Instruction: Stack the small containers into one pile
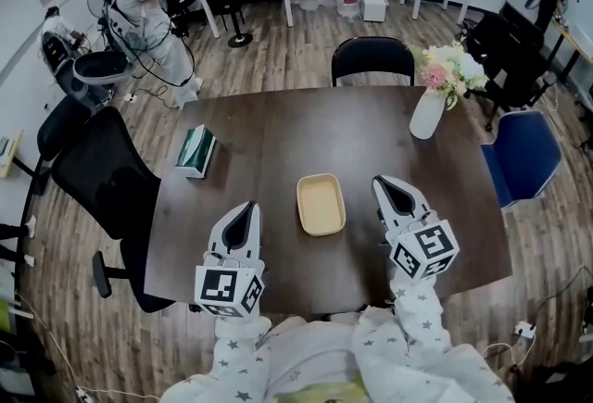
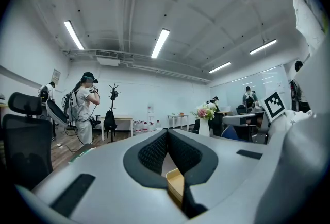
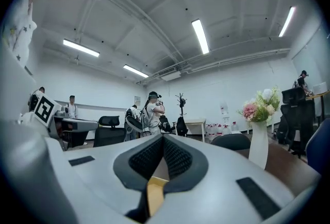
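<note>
While left tool (image 1: 248, 207) and right tool (image 1: 381, 181) hang level, jaws together, empty | tan container (image 1: 321, 205) mid-desk (image 1: 278, 132), between tools, touching neither | long axis points away from person | right tool looks slightly nearer | only one container seen

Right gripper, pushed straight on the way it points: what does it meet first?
Nothing on the table, it seems: the right gripper points along bare top, between tray and vase. Past the far edge the chair may come next; depth is unclear.
</note>
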